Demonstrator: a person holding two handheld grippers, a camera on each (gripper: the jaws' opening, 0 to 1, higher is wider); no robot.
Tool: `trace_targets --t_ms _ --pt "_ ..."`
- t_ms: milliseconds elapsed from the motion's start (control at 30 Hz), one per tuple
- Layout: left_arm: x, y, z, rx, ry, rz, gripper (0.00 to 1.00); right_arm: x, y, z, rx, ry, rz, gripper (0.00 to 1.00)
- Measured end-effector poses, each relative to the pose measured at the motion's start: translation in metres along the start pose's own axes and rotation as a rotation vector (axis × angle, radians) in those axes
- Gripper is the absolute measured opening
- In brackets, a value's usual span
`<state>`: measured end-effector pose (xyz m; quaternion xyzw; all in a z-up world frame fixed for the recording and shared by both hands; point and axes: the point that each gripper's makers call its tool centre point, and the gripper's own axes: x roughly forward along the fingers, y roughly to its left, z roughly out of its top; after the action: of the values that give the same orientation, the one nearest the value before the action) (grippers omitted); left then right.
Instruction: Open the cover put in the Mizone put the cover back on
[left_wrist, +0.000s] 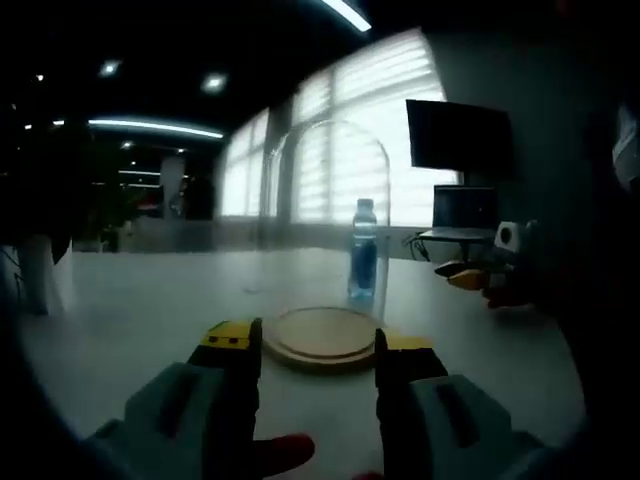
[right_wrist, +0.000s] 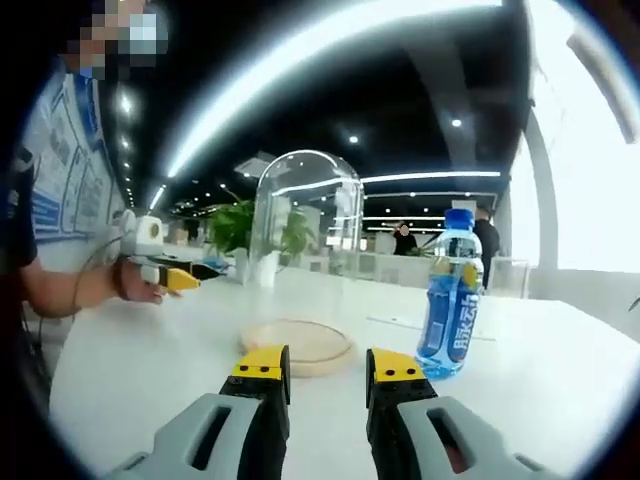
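A white counter (right_wrist: 560, 380) carries the three pieces of the job — a round wooden base (right_wrist: 296, 346), a clear glass dome cover (right_wrist: 306, 215) and a blue Mizone bottle (right_wrist: 452, 296). In the right gripper view the bottle stands upright on the counter just to the right of the base, apart from it, its blue cap on. The dome cover stands upright on the counter well behind the base, off it, leaving the wooden disc bare.

The right hand-held gripper (right_wrist: 328, 375) hangs low over the counter, its yellow-tipped jaws parted with only a narrow gap between them and nothing held; the base lies just beyond its tips. Across the counter on the left of this view, a person's hand (right_wrist: 140, 284) holds the other gripper, level above the surface.

From the left gripper view the same things are seen from the opposite side: the wooden base (left_wrist: 322, 338) sits directly past the jaws of the left hand-held gripper (left_wrist: 318, 345), which are spread wide — released, grasping nothing. The Mizone bottle (left_wrist: 363, 252) stands behind the base, and the dome cover (left_wrist: 328, 190) rises farther back against bright window blinds (left_wrist: 345, 130). A dark monitor (left_wrist: 458, 135) and a laptop (left_wrist: 464, 212) stand at the right, near the other gripper's yellow tips (left_wrist: 466, 276).
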<state>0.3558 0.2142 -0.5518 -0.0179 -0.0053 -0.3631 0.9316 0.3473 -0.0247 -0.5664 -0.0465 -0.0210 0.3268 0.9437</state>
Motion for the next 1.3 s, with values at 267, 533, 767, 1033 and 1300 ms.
trace_targets --t_ms 267,533,767,1033,1300 --pt "0.0 0.003 -0.001 0.017 0.007 0.016 0.37 -0.001 -0.001 0.002 -0.001 -0.01 -0.003 0.23" --pt "-0.002 0.022 0.003 -0.015 -0.007 0.096 0.45 -0.001 0.002 0.003 -0.015 -0.016 0.005 0.23" --pt "-0.002 0.016 0.004 -0.009 -0.012 0.081 0.45 0.0 0.003 -0.001 -0.019 -0.003 0.011 0.23" --pt "-0.001 0.013 0.004 -0.006 -0.014 0.083 0.47 0.001 0.006 -0.001 -0.012 -0.007 0.021 0.24" --pt "-0.002 0.015 0.003 0.008 -0.014 0.069 0.43 0.002 0.01 0.0 0.009 -0.013 0.043 0.24"
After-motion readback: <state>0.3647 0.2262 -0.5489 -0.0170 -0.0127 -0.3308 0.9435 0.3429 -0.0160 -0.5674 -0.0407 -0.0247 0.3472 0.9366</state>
